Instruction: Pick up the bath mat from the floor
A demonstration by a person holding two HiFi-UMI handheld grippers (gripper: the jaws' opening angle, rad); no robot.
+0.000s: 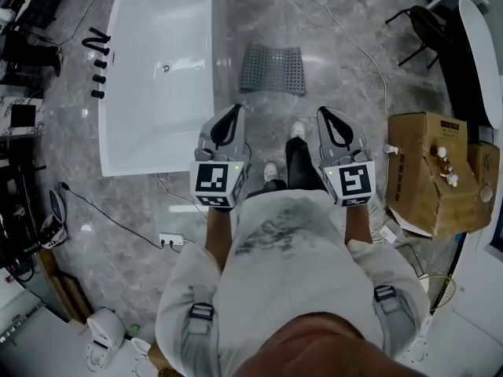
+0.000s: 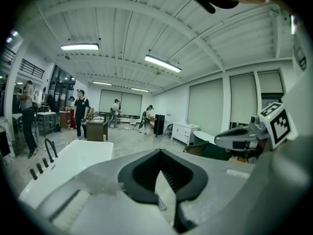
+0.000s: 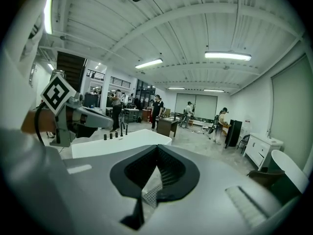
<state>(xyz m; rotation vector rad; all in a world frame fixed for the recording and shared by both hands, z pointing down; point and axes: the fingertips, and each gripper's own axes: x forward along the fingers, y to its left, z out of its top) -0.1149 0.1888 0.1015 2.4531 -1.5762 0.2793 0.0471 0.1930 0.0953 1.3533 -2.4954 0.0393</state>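
The grey perforated bath mat [image 1: 272, 69] lies flat on the marble floor, beside the right wall of the white bathtub [image 1: 157, 77]. Both grippers are held at waist height, well short of the mat and pointing toward it. My left gripper [image 1: 233, 110] is shut with nothing in it, and so is my right gripper [image 1: 324, 113]. In the left gripper view the shut jaws [image 2: 159, 152] fill the lower frame, and a sliver of the mat [image 2: 161, 203] shows through the gap behind them. The right gripper view shows the same: shut jaws [image 3: 157, 147] and a bit of mat [image 3: 152, 195].
A cardboard box [image 1: 432, 171] stands to my right, a black chair [image 1: 424, 30] and a second tub [image 1: 481, 53] beyond it. A white cable [image 1: 354, 42] runs across the floor past the mat. A power strip [image 1: 171, 240] lies at my left. Several people stand far off [image 2: 80, 112].
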